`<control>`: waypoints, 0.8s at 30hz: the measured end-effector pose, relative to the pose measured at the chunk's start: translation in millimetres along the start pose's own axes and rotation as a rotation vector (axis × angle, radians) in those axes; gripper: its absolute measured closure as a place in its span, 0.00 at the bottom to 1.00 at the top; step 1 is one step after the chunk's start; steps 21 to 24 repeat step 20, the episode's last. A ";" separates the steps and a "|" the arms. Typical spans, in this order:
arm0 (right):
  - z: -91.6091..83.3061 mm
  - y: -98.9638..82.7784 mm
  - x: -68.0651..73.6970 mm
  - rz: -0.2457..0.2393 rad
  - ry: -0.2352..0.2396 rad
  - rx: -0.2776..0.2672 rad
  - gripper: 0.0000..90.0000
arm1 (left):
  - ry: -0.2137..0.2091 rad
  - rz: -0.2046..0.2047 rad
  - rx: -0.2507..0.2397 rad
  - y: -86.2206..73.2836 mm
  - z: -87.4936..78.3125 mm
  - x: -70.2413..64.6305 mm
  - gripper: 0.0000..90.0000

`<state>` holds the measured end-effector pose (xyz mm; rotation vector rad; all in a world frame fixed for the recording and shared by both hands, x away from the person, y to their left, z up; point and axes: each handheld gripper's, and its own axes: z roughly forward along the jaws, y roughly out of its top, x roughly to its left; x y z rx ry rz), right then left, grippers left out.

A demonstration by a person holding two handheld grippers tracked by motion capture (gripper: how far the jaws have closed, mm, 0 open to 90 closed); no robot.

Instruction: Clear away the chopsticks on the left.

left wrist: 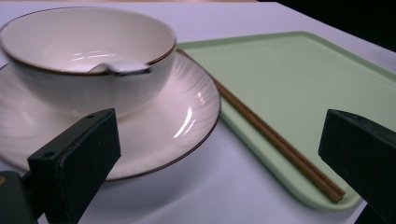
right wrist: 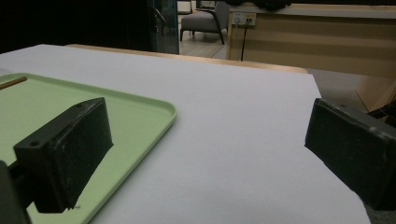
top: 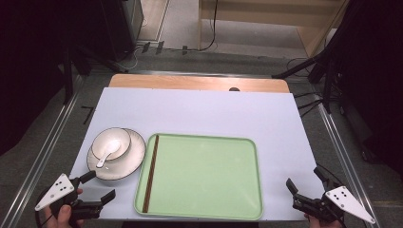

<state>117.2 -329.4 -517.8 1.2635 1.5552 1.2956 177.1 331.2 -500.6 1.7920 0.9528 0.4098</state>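
In the high view, the left gripper (top: 99, 186) sits at the near left corner of the white table cover (top: 199, 111), its jaws spread wide with nothing between them. Just ahead of its far jaw lies the plate (top: 134, 159), and on the plate stands the bowl (top: 122, 140) with a white spoon (top: 107, 153) leaning in it. To the right of this gripper, close by, is the green tray (top: 204, 175); a pair of brown chopsticks (top: 151, 173) lies along the tray's left edge, the nearest part of the tray to the jaws. The right gripper (top: 304, 186) rests at the near right corner, jaws also wide apart and empty, with the tray just off to its left.

In the left gripper view, the two black jaws stand far apart at the bottom corners. Ahead of the left jaw is the plate (left wrist: 187, 116), its rim close to that jaw but not touching it, and the bowl (left wrist: 88, 60) sits on it with the spoon (left wrist: 122, 67) resting inside. Ahead and between the jaws, the chopsticks (left wrist: 280, 144) run along the tray (left wrist: 303, 74) edge.

In the right gripper view, the jaws gape wide over bare table cover (right wrist: 243, 121). The tray (right wrist: 135, 116) lies behind the left jaw, with a chopstick tip (right wrist: 11, 83) at the far left.
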 end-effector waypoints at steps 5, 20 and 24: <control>1.1 -0.9 -0.8 0.001 -0.004 0.006 0.01 | 0.041 -0.004 -0.031 -1.0 -13.2 11.3 0.00; 7.1 -3.3 -1.1 0.001 0.004 0.042 0.01 | 0.089 -0.037 -0.065 -3.2 -25.3 23.5 0.00; 7.1 -3.3 -1.1 0.001 0.004 0.042 0.01 | 0.089 -0.037 -0.065 -3.2 -25.3 23.5 0.00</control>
